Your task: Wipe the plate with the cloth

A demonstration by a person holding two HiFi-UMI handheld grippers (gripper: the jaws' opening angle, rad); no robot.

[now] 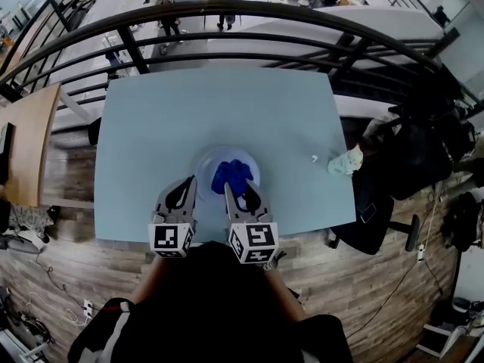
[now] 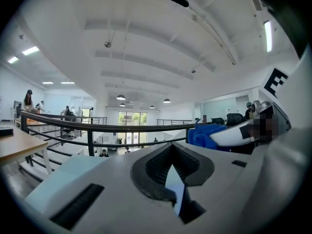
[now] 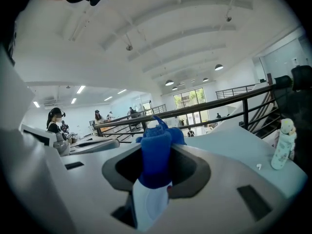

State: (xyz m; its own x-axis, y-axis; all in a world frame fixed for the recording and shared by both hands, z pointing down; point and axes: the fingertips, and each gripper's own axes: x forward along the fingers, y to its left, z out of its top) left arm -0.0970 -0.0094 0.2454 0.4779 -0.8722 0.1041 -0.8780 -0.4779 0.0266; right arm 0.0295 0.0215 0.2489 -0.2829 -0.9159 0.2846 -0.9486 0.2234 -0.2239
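Note:
A pale round plate (image 1: 206, 163) lies near the front edge of the light blue table (image 1: 151, 142). A crumpled blue cloth (image 1: 231, 175) rests on it. My right gripper (image 1: 240, 189) reaches over the plate's near side and is shut on the blue cloth (image 3: 155, 152), which bulges up out of its jaws (image 3: 153, 179). My left gripper (image 1: 187, 183) is at the plate's left rim; its jaws (image 2: 173, 184) are closed on a thin pale wedge that looks like the plate's edge. The left gripper view shows the plate (image 2: 229, 134) with the cloth (image 2: 207, 133) to the right.
A small pale bottle (image 1: 346, 160) stands near the table's right edge, also in the right gripper view (image 3: 282, 145), with a tiny white bit (image 1: 314, 158) beside it. A black railing (image 1: 227, 10) runs behind the table. A dark chair (image 1: 393, 203) is at the right.

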